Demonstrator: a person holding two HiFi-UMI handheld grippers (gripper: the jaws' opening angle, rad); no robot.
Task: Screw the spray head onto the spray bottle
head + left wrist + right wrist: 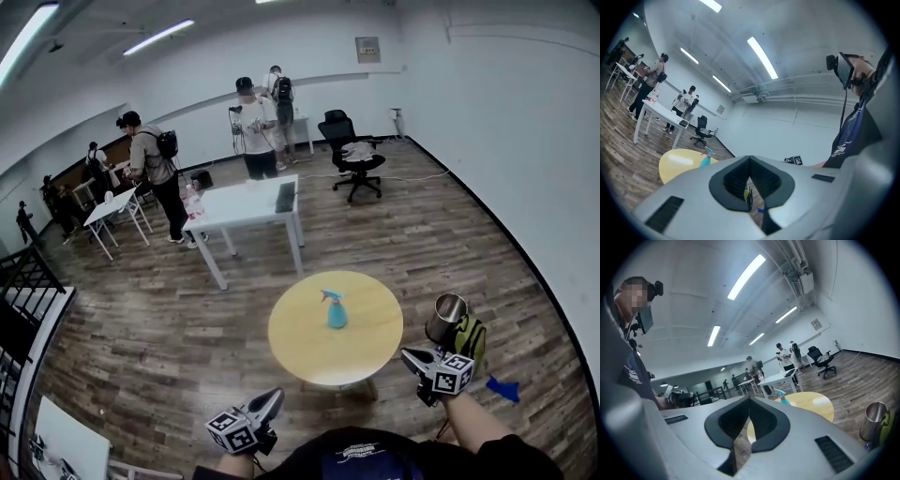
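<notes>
A teal spray bottle [336, 310] with a spray head on top stands upright near the middle of a round yellow table [300, 349]. My left gripper [273, 397] is low at the near left, off the table, shut with nothing in it. My right gripper [409, 357] hangs by the table's near right edge, also shut and holding nothing. In the left gripper view the bottle [706, 159] shows far off, left of the closed left gripper [750, 158]. In the right gripper view the bottle [783, 398] peeks over the closed right gripper [750, 401].
A metal bin [447, 319] and a green bag [473, 339] stand right of the round table, with a blue item [503, 389] on the floor. Beyond are a white table [246, 204], an office chair [352, 155] and several people [155, 173]. A railing [23, 281] runs at the left.
</notes>
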